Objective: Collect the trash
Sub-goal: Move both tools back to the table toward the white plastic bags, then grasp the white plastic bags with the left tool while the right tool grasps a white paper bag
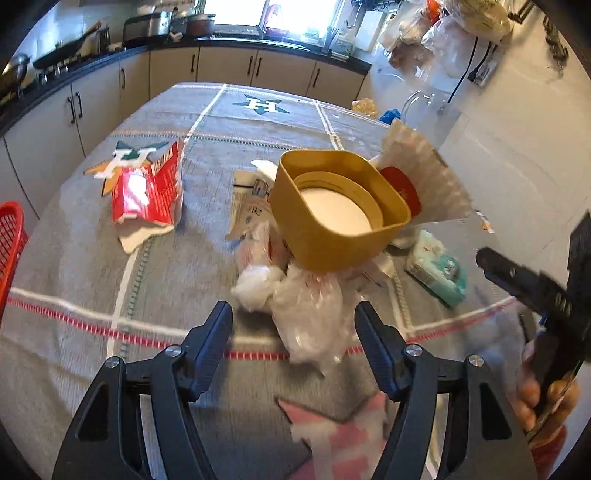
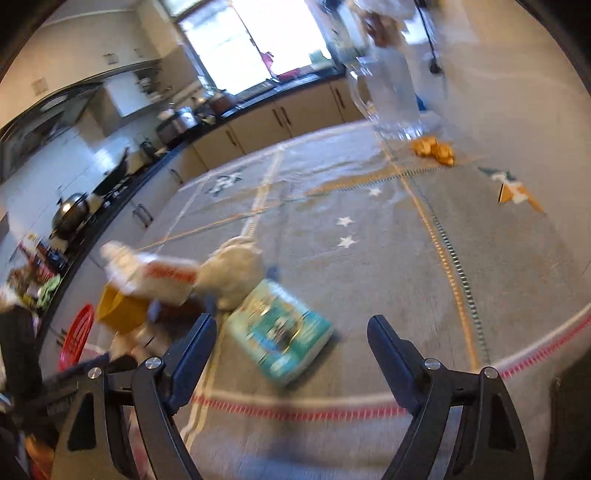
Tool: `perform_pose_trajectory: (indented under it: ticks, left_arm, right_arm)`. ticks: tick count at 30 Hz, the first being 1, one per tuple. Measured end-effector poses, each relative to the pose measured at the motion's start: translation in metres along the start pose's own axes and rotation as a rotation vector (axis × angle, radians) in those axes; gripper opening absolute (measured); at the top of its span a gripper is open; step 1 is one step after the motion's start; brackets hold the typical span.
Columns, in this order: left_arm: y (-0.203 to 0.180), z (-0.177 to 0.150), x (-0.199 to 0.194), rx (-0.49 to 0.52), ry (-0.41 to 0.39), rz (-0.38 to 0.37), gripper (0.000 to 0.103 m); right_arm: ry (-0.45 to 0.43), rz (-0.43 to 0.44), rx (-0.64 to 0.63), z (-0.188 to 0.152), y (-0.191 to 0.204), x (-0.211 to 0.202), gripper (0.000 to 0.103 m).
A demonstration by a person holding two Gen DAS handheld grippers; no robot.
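Jaws apart; one yellow tub (image 1: pixel 340 206), one red basket (image 1: pixel 11 236).

Home kitchen, cabinets (image 1: pixel 225 68), wok (image 2: pixel 70 212), window (image 1: pixel 266 14)

Left wrist view. The left gripper (image 1: pixel 293 317) points down at a table (image 1: pixel 207 122) under a grey patterned cloth, its fingers (image 1: pixel 216 332) spread with nothing between them. Just ahead lies a crumpled clear plastic bag (image 1: pixel 299 310); beyond it a tan tub (image 1: pixel 332 210) rests tilted on paper scraps. A red snack bag (image 1: pixel 147 188) lies left, a teal tissue pack (image 1: pixel 437 267) right. The right gripper (image 1: pixel 532 284) enters at the right edge, and a red basket (image 1: pixel 11 236) shows at the left edge.
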State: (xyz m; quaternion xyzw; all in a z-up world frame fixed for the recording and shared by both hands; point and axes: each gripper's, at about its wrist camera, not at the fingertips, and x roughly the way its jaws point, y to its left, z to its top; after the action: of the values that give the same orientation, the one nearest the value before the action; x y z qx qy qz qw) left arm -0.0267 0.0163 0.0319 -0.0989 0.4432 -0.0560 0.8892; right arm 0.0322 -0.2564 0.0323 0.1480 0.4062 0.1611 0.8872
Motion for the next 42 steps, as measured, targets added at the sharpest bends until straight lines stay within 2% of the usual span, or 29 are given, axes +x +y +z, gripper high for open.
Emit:
perform_pose_trajectory:
  ticks: [2, 4, 6, 7, 10, 12, 16, 19, 25, 27, 28, 30, 31, 32, 36, 40, 42]
  left_arm:
    - [-0.001, 0.001, 0.005, 0.016, -0.017, 0.034, 0.067]
    - [0.003, 0.001, 0.007, 0.020, -0.015, 0.040, 0.065]
    - [0.009, 0.000, 0.007, 0.022, -0.004, 0.034, 0.044]
    - [0.014, -0.001, 0.006, 0.024, 0.003, 0.035, 0.043]
    - [0.024, -0.005, -0.001, 0.027, -0.005, 0.052, 0.042]
    - [0.030, -0.008, -0.003, 0.025, -0.009, 0.052, 0.042]
    - [0.037, -0.010, -0.006, 0.019, -0.028, 0.050, 0.043]
    - [0.038, -0.008, -0.004, 0.001, -0.032, 0.036, 0.054]
    - [0.037, -0.004, 0.001, -0.022, -0.041, 0.043, 0.056]
    - [0.037, -0.005, 0.000, -0.025, -0.043, 0.046, 0.054]
    - [0.038, -0.005, 0.000, -0.028, -0.044, 0.052, 0.051]
    - [0.039, -0.007, -0.001, -0.031, -0.045, 0.053, 0.033]
    - [0.039, -0.007, -0.001, -0.033, -0.043, 0.051, 0.032]
    - [0.039, -0.008, -0.002, -0.034, -0.044, 0.049, 0.031]
    - [0.036, -0.012, -0.006, -0.011, -0.046, 0.066, 0.030]
    - [0.034, -0.020, -0.014, 0.007, -0.042, 0.077, 0.030]
    - [0.034, -0.023, -0.019, 0.009, -0.047, 0.075, 0.030]
  right_arm:
    - [0.007, 0.004, 0.014, 0.005, -0.004, 0.012, 0.086]
    - [0.053, 0.020, 0.026, 0.006, -0.005, 0.025, 0.082]
    - [0.084, 0.063, 0.014, 0.005, -0.002, 0.030, 0.080]
    - [0.089, 0.088, -0.006, 0.002, 0.002, 0.029, 0.080]
    - [0.123, 0.174, -0.127, -0.009, 0.027, 0.028, 0.080]
    - [0.120, 0.189, -0.203, -0.017, 0.044, 0.024, 0.080]
    - [0.097, 0.092, -0.350, -0.031, 0.066, 0.024, 0.080]
    - [0.090, 0.072, -0.374, -0.034, 0.072, 0.023, 0.080]
    - [0.086, 0.037, -0.366, -0.036, 0.074, 0.028, 0.079]
    - [0.094, 0.037, -0.367, -0.034, 0.073, 0.031, 0.062]
    - [0.099, 0.036, -0.363, -0.033, 0.071, 0.032, 0.051]
    - [0.094, 0.044, -0.336, -0.031, 0.064, 0.031, 0.039]
    - [0.089, 0.047, -0.325, -0.030, 0.062, 0.030, 0.025]
    - [0.088, 0.052, -0.318, -0.030, 0.060, 0.029, 0.022]
    - [0.078, 0.073, -0.319, -0.030, 0.059, 0.025, 0.017]
    - [0.078, 0.081, -0.350, -0.034, 0.066, 0.020, 0.017]
    - [0.088, 0.064, -0.355, -0.035, 0.067, 0.022, 0.033]
